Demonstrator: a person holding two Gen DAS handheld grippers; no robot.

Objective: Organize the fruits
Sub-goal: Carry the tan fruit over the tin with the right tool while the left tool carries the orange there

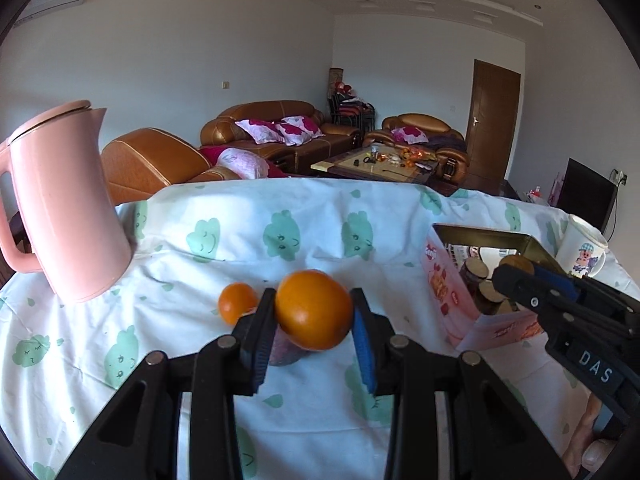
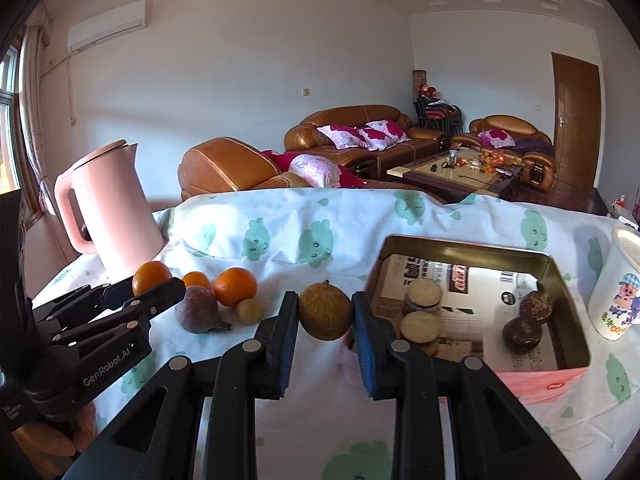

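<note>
While both grippers hold fruit above the table, the scene sorts by size as follows.

Tablecloth [image 2: 280, 216]: soft, wrinkled white cloth printed with mint-green cloud faces, draped over the whole table.

Kettle [image 2: 108, 212]: smooth matte pink, tapered body with a flat lid and loop handle, at the far left of the table.

Tin [image 2: 568, 308]: rectangular, brassy metal walls inside, pink printed outside, lined with printed paper; holds round biscuit-like discs and dark, knobbly brown fruit. It stands at the right of the table.

Mug [image 2: 616, 292]: glossy white with a cartoon pig, just right of the tin.

Left gripper [image 1: 312, 320]: black frame with blue ribbed pads, jaws closed about halfway onto the large orange [image 1: 313, 310], smooth, glossy and round, lifted above the cloth.

Right gripper [image 2: 325, 320]: same build, jaws pinching a dull yellow-brown fruit [image 2: 325, 311], rough-skinned, round with a small stem tip, just left of the tin's near corner.

Loose fruit on cloth: a purplish, wrinkled, pointed fruit [image 2: 200, 310]; a medium orange [image 2: 235, 286]; a small orange [image 2: 196, 279]; a small pale-yellow ball [image 2: 249, 311], all clustered between the kettle and the right gripper.
</note>
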